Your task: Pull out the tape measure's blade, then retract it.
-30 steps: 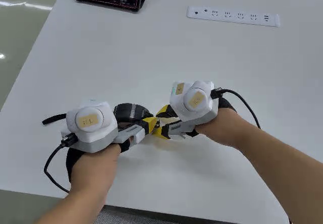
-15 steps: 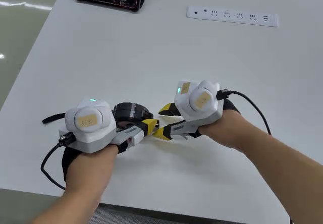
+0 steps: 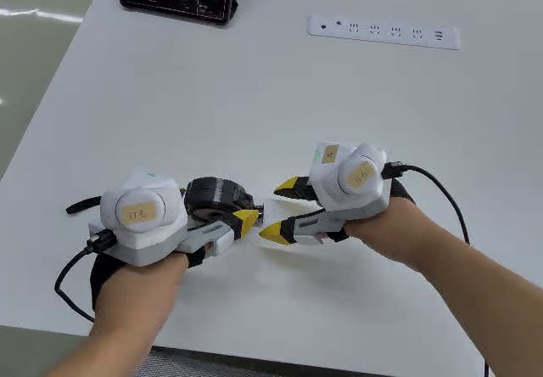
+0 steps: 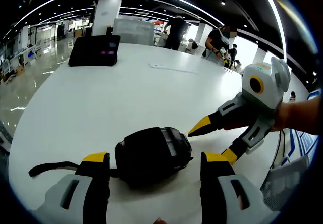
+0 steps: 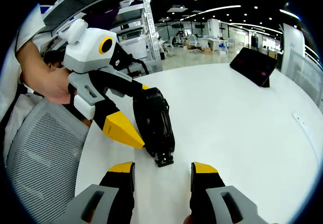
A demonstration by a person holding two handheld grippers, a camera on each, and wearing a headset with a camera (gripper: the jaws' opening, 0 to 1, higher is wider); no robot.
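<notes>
Finds the black tape measure [image 3: 216, 197] lying on the white table [image 3: 254, 97] near its front edge, flanked by the spread jaws of the left gripper [image 4: 156, 159], held low and level, narrow gaps either side. Records the right gripper [image 3: 278, 210] pointed at it from the opposite side, jaws apart, tips near the case, touching nothing.
</notes>
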